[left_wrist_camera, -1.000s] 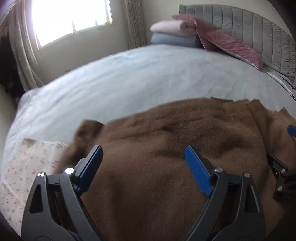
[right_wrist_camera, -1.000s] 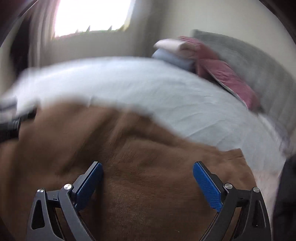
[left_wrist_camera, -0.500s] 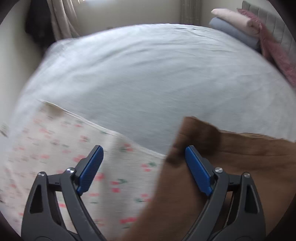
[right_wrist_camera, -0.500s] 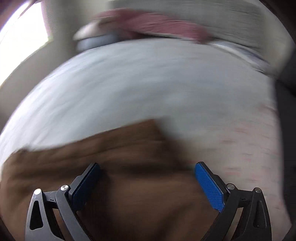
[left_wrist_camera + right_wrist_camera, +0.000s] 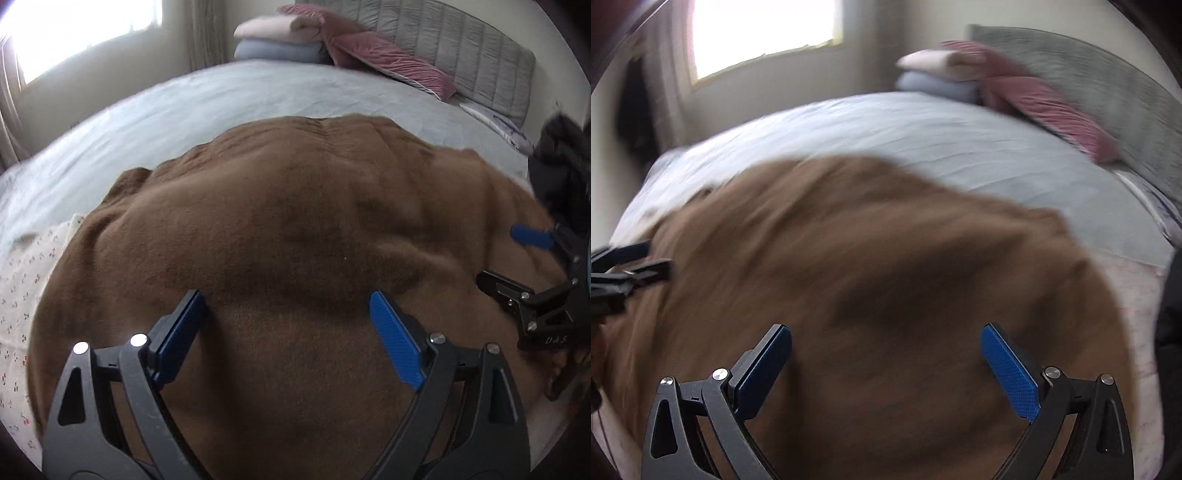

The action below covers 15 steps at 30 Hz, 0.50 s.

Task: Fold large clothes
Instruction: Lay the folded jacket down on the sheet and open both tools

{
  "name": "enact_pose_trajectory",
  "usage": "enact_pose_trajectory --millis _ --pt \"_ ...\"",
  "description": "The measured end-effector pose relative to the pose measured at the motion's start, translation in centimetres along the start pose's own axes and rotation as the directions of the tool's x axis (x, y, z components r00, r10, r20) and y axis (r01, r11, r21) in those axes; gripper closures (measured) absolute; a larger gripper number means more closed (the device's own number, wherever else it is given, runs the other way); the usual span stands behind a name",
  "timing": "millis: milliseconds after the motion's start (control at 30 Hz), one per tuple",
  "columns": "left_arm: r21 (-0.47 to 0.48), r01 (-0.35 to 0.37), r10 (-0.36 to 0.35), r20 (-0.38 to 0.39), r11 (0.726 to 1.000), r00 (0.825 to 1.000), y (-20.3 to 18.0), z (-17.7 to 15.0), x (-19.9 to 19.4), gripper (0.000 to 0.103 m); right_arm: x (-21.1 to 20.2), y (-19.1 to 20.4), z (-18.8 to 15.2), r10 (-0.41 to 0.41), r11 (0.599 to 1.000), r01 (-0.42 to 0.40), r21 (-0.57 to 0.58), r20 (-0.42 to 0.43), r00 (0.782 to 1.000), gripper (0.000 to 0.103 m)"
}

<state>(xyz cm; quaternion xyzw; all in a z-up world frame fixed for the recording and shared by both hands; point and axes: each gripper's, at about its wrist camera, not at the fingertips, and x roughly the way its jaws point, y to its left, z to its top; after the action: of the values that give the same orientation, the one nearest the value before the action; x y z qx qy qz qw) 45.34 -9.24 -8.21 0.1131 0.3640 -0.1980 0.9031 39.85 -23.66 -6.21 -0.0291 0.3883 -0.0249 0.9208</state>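
Note:
A large brown fleece garment (image 5: pixel 288 229) lies spread and rumpled on the bed. It also fills the lower part of the blurred right wrist view (image 5: pixel 879 288). My left gripper (image 5: pixel 288 325) is open and empty just above the brown cloth. My right gripper (image 5: pixel 886 362) is open and empty over the same cloth. The right gripper also shows at the right edge of the left wrist view (image 5: pixel 532 258). The left gripper shows at the left edge of the right wrist view (image 5: pixel 624 266).
The bed has a pale blue sheet (image 5: pixel 184 107) and a floral white cloth (image 5: pixel 22 288) under the garment at left. Folded pink and blue items (image 5: pixel 280 40), a pink pillow (image 5: pixel 391 62) and a grey headboard (image 5: pixel 472 55) stand at the far end. A dark item (image 5: pixel 561 162) is at right.
Both views swung away to the sides of the garment and have come back to face its middle. Both grippers stayed open. The garment lies more bunched than before.

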Motion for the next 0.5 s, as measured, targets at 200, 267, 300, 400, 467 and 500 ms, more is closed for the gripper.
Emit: enact_pose_trajectory --millis 200,267,300,400,467,500 --pt "-0.011 0.014 -0.014 0.021 1.000 1.000 1.1 -0.9 0.5 0.004 0.5 0.4 -1.1 0.007 1.000 -0.007 0.018 0.019 1.000 0.000" --pt "0.000 0.016 -0.016 0.010 1.000 1.000 1.8 -1.0 0.3 0.003 0.3 -1.6 -1.6 0.029 0.999 -0.030 0.039 0.012 0.999 0.000" --pt "0.007 0.018 -0.018 0.012 1.000 1.000 1.9 -1.2 0.1 0.003 0.2 -1.8 -1.6 0.035 0.999 -0.036 0.039 0.012 0.999 0.000" --pt "-0.005 0.035 -0.035 0.013 0.999 0.999 3.8 -2.3 -0.5 0.002 -0.2 -3.0 -2.2 0.033 0.999 -0.034 0.033 0.021 0.999 0.000" --pt "-0.003 0.024 -0.024 -0.001 1.000 1.000 4.7 -2.9 -0.7 0.002 -0.6 -3.8 -2.9 0.045 0.998 -0.046 0.036 0.023 0.999 0.000" --pt "0.000 0.017 -0.017 -0.006 1.000 1.000 5.1 -3.2 -0.9 0.002 -0.8 -4.1 -3.2 0.058 0.997 -0.059 0.041 0.024 0.998 0.000"
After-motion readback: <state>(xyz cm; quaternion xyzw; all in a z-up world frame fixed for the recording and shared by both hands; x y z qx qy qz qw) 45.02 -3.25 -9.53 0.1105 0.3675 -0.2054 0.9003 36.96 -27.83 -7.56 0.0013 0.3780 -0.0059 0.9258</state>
